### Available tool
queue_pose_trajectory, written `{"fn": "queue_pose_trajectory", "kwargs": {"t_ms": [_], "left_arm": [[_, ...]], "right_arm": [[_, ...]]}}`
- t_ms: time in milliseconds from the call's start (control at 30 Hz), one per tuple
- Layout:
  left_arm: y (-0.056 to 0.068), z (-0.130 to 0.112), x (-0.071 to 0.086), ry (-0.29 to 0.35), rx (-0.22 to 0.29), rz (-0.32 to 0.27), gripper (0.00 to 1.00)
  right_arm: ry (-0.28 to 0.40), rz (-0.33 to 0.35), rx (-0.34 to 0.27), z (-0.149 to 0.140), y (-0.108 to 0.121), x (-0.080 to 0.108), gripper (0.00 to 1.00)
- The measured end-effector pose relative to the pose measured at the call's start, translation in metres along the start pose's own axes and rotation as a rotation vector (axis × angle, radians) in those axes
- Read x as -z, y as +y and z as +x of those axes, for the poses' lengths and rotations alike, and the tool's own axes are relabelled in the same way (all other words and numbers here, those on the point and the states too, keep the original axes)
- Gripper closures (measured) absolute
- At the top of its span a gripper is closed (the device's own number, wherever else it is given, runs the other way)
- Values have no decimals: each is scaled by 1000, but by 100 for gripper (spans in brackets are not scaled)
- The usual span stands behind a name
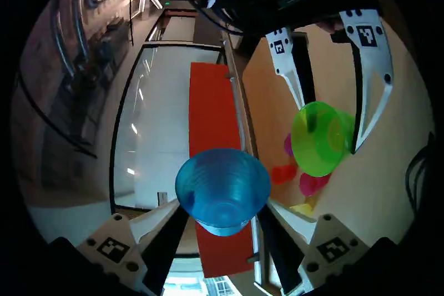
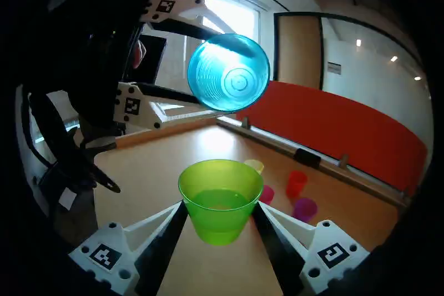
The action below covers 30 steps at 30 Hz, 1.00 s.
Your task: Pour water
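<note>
While the left gripper [image 1: 222, 211] is clamped on the blue cup [image 1: 222, 187], the right gripper [image 2: 220, 208] is clamped on the green cup [image 2: 220, 199], which is upright over the worktop [image 2: 161, 168]. The right gripper view looks into the blue cup's mouth, tipped sideways above the green cup, and reveals liquid inside the green cup. The left gripper view presents the blue cup's outer wall. A small red cup [image 2: 297, 183] and a purple cup [image 2: 305, 209] stand on the worktop.

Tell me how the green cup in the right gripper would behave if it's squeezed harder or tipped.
The green cup looks like thin translucent plastic, so it probably flexes or dents under a harder squeeze. Its glossy tapered wall may slip between the fingers. It seems to hold some liquid, so tipping would likely spill it.
</note>
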<state>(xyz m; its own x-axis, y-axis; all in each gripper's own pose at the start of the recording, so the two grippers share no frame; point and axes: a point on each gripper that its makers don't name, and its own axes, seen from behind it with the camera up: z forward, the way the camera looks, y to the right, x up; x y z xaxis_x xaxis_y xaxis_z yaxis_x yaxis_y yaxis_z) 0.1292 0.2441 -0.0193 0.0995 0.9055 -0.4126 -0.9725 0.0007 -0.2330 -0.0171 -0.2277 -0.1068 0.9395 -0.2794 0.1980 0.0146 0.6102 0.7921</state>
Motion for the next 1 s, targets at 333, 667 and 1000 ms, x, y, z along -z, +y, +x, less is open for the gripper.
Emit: {"fn": "queue_pose_trajectory", "kwargs": {"t_ms": [333,667,1000], "left_arm": [[11,-17,-1,-36,218,-53,21],[35,-31,2,-61,469,-120,21],[51,-42,9,-82,727,-149,21]], "right_arm": [[3,-8,0,1,4,0,15],[0,-18,-2,1,8,2,14],[-3,-35,-8,1,12,5,15]]}}
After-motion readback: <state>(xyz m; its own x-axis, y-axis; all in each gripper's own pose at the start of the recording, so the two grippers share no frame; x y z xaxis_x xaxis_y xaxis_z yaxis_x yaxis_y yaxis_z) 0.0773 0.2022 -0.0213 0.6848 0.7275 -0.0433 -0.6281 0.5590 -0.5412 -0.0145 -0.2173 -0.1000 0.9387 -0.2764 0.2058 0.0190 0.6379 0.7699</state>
